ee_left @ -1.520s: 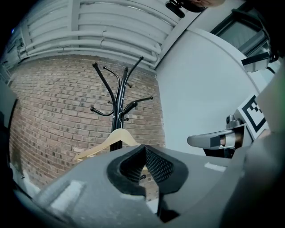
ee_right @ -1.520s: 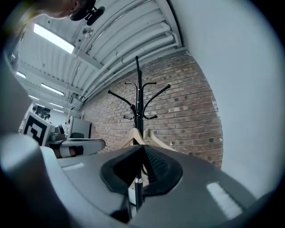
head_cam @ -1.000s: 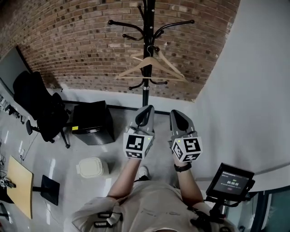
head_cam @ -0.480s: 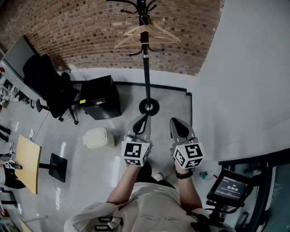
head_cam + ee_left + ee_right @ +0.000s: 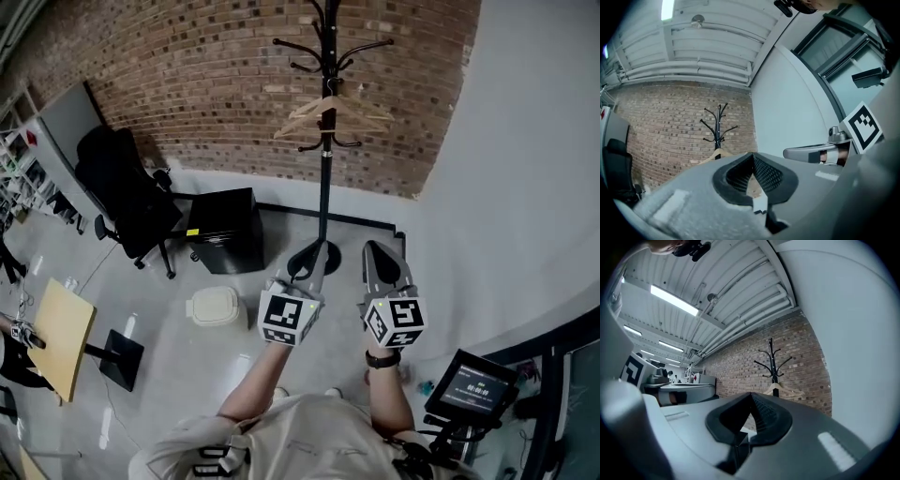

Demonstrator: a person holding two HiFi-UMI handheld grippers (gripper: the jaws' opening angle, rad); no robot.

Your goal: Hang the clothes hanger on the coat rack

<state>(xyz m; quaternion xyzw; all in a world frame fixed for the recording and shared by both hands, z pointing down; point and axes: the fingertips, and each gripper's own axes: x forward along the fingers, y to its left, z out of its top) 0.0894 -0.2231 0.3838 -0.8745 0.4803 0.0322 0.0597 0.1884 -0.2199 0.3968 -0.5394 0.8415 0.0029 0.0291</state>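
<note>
Wooden triangular hanger [image 5: 305, 119] hangs on black hooked coat rack [image 5: 324, 187].

Gripper: the grey right gripper [image 5: 751, 395] fills the lower frame, its ribbed fingers [image 5: 765, 417] meeting at the tips with nothing between them.
Rack: a black metal coat rack [image 5: 772, 363] with curved hooks stands upright beyond the fingertips.
Hanger: a light wooden clothes hanger [image 5: 780, 388] hangs at the rack's pole below the hooks, its lower edge hidden by the fingers.
Walls: a red brick wall [image 5: 736, 373] behind the rack, a plain white wall [image 5: 853, 333] to its right.
Ceiling: a white ribbed ceiling [image 5: 736, 273] with lit strip lights [image 5: 675, 301].
</note>
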